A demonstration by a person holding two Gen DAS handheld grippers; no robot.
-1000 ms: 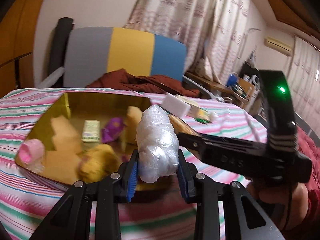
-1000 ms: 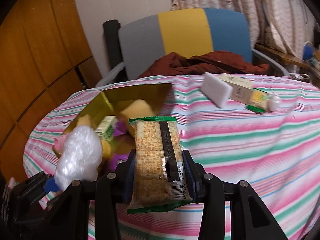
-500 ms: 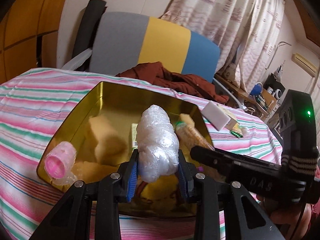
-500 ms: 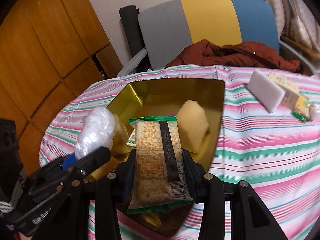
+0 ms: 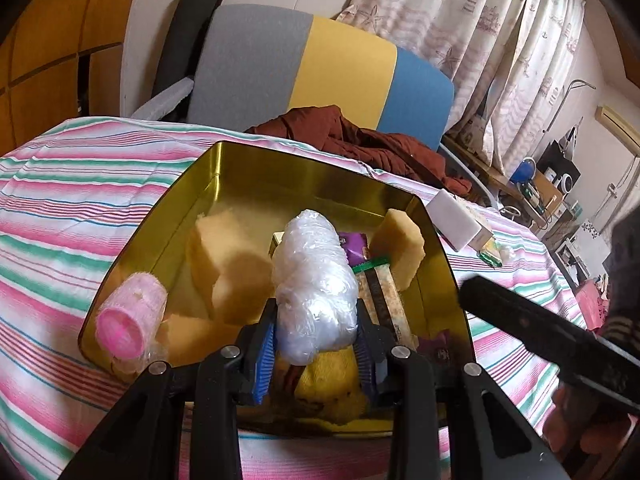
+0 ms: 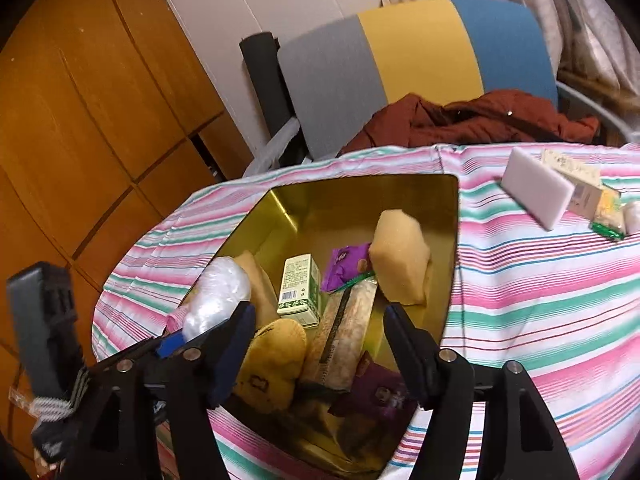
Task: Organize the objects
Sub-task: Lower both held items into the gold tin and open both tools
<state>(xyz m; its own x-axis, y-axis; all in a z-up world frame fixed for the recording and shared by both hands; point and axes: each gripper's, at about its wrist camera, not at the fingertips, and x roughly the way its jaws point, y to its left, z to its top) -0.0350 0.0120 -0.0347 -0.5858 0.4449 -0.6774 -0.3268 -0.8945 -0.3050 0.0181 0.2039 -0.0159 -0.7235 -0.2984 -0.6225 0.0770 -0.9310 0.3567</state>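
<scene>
Between the blue-padded fingers of the left gripper (image 5: 316, 344) sits a crumpled clear plastic wad (image 5: 314, 284), pinched on both sides and standing up past the fingertips, held above the near end of the gold tin (image 5: 160, 220). Below and just beyond those fingers lie a yellow plush piece (image 5: 332, 384) and, slightly to the right, the cracker pack (image 5: 384, 300). To the left of the fingers a pink roller (image 5: 128, 316) rests against the tin's near left wall.

The right gripper (image 6: 318, 344) has its fingers spread wide with nothing between them; the cracker pack (image 6: 344, 336) lies loose in the tin directly under the gap, touching neither finger. A purple packet (image 6: 380, 400) lies at the near end by the right finger (image 6: 408, 344), and the yellow plush piece (image 6: 272, 360) by the left one. Farther ahead are a small green carton (image 6: 300, 290), another purple wrapper (image 6: 346, 264) and a yellow sponge block (image 6: 400, 256). Beyond the tin to the right, on the striped counter (image 6: 540, 300), a white block (image 6: 536, 188) leans on a cream box (image 6: 576, 184). Past the counter stands a grey, yellow and blue chair (image 6: 420, 60)
</scene>
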